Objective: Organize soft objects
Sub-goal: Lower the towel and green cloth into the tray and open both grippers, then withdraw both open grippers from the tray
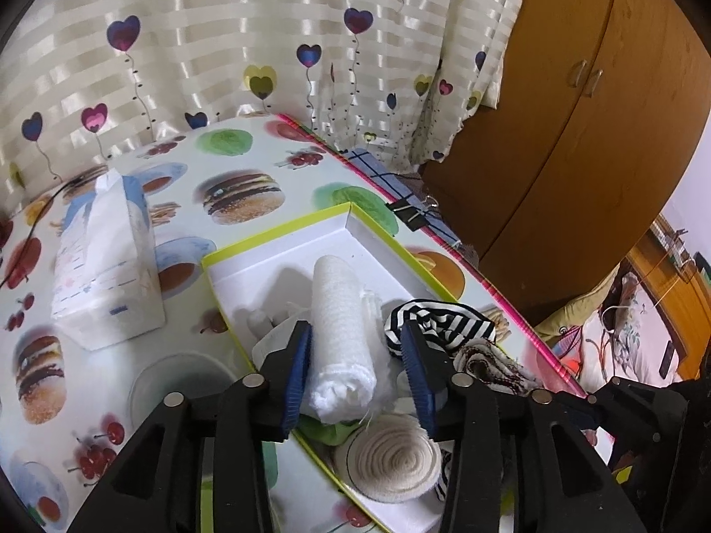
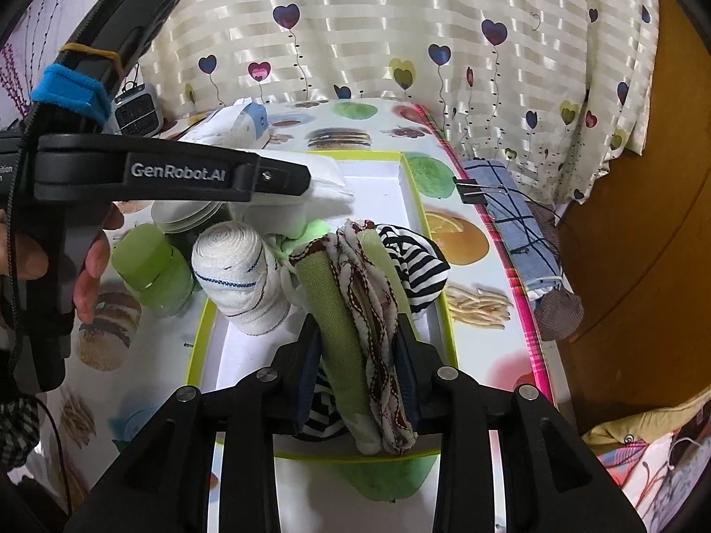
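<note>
A white box with a lime rim (image 1: 284, 226) (image 2: 413, 204) lies on the table and holds rolled cloths. My left gripper (image 1: 357, 337) straddles a white rolled towel (image 1: 342, 333) lying in the box; the left pad touches it, the right pad stands apart. A cream rolled cloth (image 1: 386, 462) (image 2: 240, 275) and a black-and-white striped cloth (image 1: 440, 322) (image 2: 413, 257) lie beside it. My right gripper (image 2: 357, 333) is shut on a rolled green cloth with a brown-patterned edge (image 2: 355, 311) over the box's near end.
A tissue pack (image 1: 106, 262) (image 2: 235, 124) stands on the food-print tablecloth left of the box. A green bottle (image 2: 151, 262) and a clear jar (image 2: 186, 213) stand by the box's left side. A binder clip (image 1: 409, 213) holds the table's right edge; a wooden wardrobe (image 1: 577, 133) stands beyond.
</note>
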`<state>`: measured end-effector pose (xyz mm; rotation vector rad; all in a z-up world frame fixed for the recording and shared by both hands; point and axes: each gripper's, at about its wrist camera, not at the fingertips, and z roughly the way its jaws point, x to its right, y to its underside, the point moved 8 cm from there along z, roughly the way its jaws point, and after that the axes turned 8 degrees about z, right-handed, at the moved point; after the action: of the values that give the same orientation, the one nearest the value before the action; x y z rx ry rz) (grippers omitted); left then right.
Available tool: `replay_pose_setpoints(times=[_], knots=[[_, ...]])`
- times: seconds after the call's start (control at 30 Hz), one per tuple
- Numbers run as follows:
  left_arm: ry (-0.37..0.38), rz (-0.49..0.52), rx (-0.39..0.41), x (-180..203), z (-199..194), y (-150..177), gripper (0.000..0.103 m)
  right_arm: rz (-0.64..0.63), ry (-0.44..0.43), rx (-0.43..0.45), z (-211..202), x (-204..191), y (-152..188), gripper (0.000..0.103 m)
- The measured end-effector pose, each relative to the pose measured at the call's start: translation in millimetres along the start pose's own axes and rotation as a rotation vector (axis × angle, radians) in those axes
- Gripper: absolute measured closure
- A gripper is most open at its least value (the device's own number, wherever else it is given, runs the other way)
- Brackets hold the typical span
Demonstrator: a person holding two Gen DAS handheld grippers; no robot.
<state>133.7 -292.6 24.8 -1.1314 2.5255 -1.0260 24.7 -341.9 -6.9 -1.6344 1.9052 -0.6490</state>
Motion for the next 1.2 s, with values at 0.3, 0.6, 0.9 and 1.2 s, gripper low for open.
replay_pose_setpoints(times=[0.3, 0.6, 0.9, 1.2], knots=[[-0.018, -0.005, 0.020, -1, -24, 10, 0.058, 0.015, 0.004, 0.047, -12, -6, -3, 0.060], [-0.080, -0.013, 0.047, -5, -60, 36, 0.056, 0.058, -0.007, 0.076, -18, -8, -3, 0.059], [-0.143, -0.004, 0.063, -10, -86, 59, 0.055, 0.093, -0.026, 0.095, -24, -11, -3, 0.059], [-0.192, -0.030, 0.079, -27, -107, 77, 0.055, 0.057, -0.020, 0.129, -36, -28, -7, 0.059]])
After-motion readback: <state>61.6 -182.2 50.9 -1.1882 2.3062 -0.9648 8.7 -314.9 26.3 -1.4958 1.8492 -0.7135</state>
